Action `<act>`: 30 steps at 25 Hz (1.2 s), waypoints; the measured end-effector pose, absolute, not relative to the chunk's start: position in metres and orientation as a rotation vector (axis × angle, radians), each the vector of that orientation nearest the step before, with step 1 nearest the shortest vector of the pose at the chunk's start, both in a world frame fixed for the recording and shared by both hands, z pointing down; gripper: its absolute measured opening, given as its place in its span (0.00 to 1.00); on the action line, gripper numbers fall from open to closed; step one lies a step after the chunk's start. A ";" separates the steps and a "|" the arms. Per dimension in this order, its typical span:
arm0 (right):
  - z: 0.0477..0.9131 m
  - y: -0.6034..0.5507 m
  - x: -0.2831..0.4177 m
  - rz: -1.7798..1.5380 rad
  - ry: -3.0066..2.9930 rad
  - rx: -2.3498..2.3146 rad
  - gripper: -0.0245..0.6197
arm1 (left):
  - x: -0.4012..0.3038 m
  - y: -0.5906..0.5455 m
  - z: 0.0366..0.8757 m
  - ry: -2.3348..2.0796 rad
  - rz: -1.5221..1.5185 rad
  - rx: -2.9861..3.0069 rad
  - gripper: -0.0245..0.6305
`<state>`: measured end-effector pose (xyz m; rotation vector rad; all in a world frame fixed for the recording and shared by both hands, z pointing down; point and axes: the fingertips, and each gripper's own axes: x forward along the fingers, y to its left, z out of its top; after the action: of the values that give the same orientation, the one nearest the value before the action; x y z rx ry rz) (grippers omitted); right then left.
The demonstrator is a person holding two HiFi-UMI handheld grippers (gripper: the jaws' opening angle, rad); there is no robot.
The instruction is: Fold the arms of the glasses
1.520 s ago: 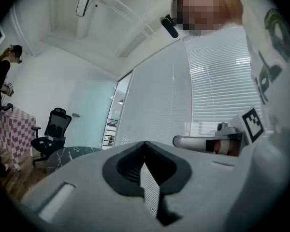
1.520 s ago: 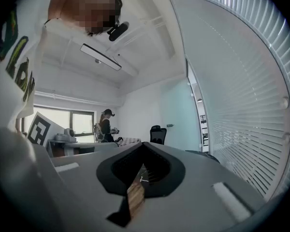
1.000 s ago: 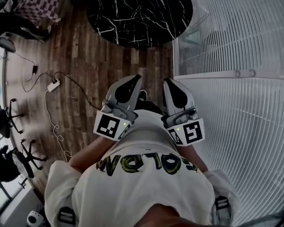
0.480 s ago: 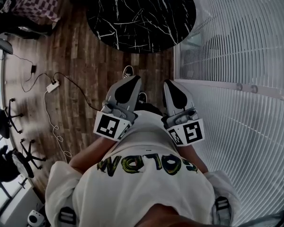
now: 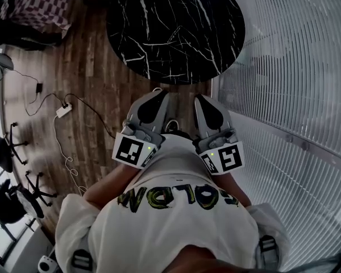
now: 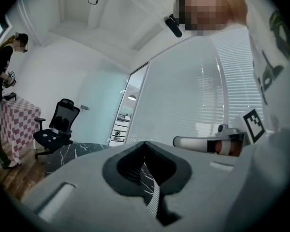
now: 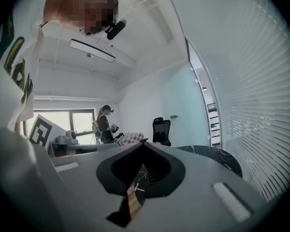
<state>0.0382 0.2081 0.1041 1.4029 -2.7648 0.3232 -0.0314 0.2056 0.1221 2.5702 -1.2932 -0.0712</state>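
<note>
You held left gripper [image 5: 158, 95] and right gripper [image 5: 203, 100] at chest, jaws together, empty. No glasses showed; probably approach step. Next you needed the far bench [image 5: 176, 33].

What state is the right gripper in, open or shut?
Shut and empty. The right gripper shows its jaws pressed together in its own view, with only a thin slit between them and nothing held there.

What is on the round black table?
Only white veins show on the black marble table; anything small is too tiny to tell. Its far edge is cut off.
</note>
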 end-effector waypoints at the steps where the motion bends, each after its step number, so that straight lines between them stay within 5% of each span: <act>1: 0.103 0.198 0.030 0.319 -2.769 1.394 0.04 | -0.038 0.195 0.122 -1.295 -0.071 2.567 0.04; 16: 0.097 0.102 -0.023 0.287 -2.748 1.405 0.04 | -0.098 0.100 0.119 -1.289 -0.048 2.571 0.04; 30: 0.144 0.050 0.031 0.252 -2.590 1.357 0.04 | -0.067 0.047 0.175 -1.283 0.169 2.546 0.04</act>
<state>0.0312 0.0500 0.1438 1.3567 -2.5899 0.2518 -0.0666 0.0474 0.1754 2.5459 -1.2831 0.1690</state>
